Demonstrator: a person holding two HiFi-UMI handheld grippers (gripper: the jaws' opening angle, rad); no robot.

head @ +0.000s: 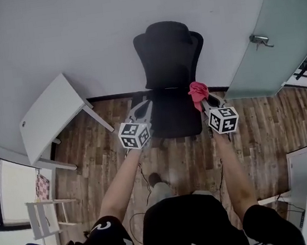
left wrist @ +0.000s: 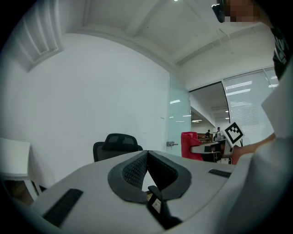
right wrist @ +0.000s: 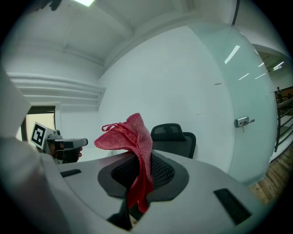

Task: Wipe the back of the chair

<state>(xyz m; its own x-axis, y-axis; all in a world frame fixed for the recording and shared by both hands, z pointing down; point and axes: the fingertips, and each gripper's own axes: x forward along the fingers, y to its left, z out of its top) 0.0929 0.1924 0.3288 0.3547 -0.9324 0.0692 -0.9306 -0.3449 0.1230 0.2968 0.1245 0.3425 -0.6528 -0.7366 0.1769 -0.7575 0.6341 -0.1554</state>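
A black office chair [head: 169,72] stands against the white wall, its seat toward me. It also shows beyond the jaws as the chair [left wrist: 116,145] and the chair [right wrist: 175,138] in the two gripper views. My right gripper [head: 202,99] is shut on a red cloth [head: 197,91], held just over the seat's right edge. The cloth [right wrist: 130,148] sticks up between the shut jaws and hangs down in front. My left gripper [head: 139,112] is shut with nothing in it, over the seat's left front corner.
A white table [head: 49,116] stands tilted at the left, close to the chair. A frosted glass door [head: 276,30] with a handle is at the right. A small white rack [head: 45,217] stands at lower left. The floor [head: 255,128] is wood planks.
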